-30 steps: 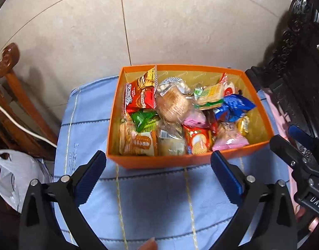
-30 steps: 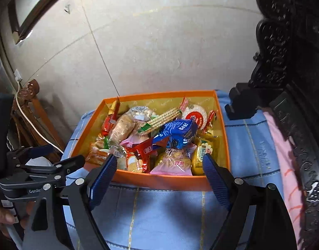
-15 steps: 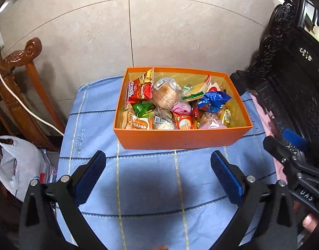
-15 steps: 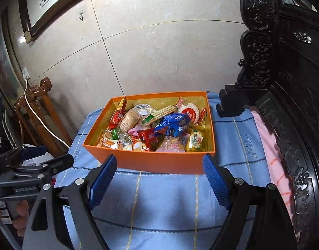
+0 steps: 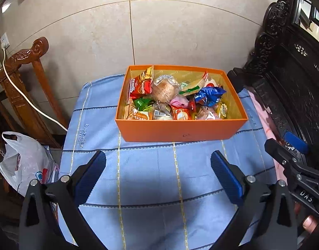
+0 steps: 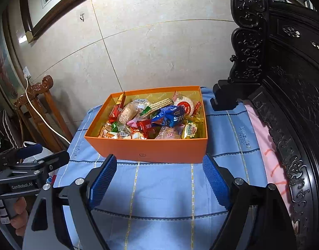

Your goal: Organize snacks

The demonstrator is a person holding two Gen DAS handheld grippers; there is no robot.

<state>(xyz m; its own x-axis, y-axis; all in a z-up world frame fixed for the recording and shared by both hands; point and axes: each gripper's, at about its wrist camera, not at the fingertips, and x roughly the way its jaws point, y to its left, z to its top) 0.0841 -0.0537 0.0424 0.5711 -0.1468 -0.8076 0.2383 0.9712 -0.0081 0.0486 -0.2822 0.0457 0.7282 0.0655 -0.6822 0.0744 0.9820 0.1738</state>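
Snacks all in orange box (image 5: 180, 128), frame centre; both claws, left claw (image 5: 158, 171) & right claw (image 6: 159, 179), spread, empty. Looks near done; next likely just tidying or stopping.

Worktop (image 5: 151, 177) covered by a blue checked cloth (image 6: 163, 189). An orange box (image 5: 180, 130) of snacks rests directly on the cloth, toward its far edge.

My left gripper (image 5: 158, 173) has black triangular finger frames with cut-out windows, silver screws at the pivots and ribbed blue pads (image 5: 89, 176). At three o'clock in the left wrist view I see my right gripper (image 6: 159, 179) side-on, black with white "DAS" lettering. It is the same build; at nine o'clock in its own view, the left one reads "GenRobot.AI".
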